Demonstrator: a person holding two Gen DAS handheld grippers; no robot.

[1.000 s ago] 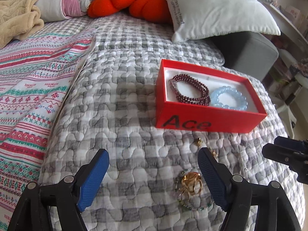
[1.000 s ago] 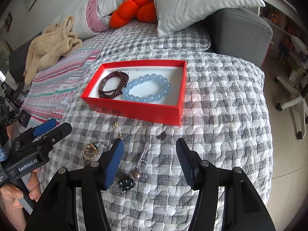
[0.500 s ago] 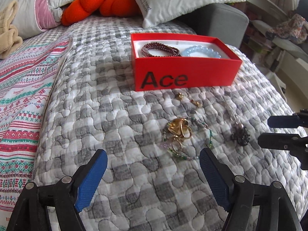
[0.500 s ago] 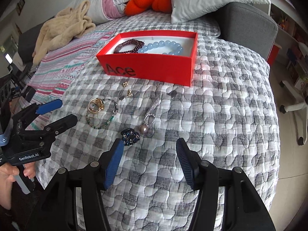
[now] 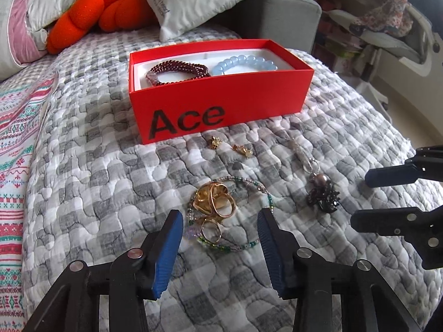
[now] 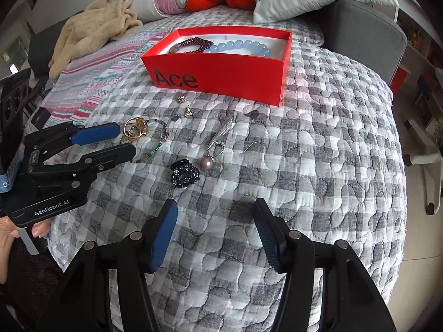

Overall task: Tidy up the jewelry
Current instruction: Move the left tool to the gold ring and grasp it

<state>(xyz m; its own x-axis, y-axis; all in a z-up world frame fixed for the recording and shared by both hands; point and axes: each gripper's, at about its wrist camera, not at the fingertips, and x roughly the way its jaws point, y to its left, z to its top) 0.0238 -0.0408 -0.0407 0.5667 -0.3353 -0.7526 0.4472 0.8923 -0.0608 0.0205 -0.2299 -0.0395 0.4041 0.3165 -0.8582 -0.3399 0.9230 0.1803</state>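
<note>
Reading "Ace" on red box (image 5: 221,102) | "GenRobot.AI" on left tongs (image 6: 121,141)

Grey checked quilt (image 5: 91,182) under red box (image 5: 221,105), gold rings (image 5: 214,200), earrings (image 5: 242,149), dark brooch (image 6: 184,175).

Bright soft daylight; sharp focus; fisheye-bent edges.

Black hand-held gripper (image 6: 126,141), blue pads (image 5: 168,251), silver screws
</note>
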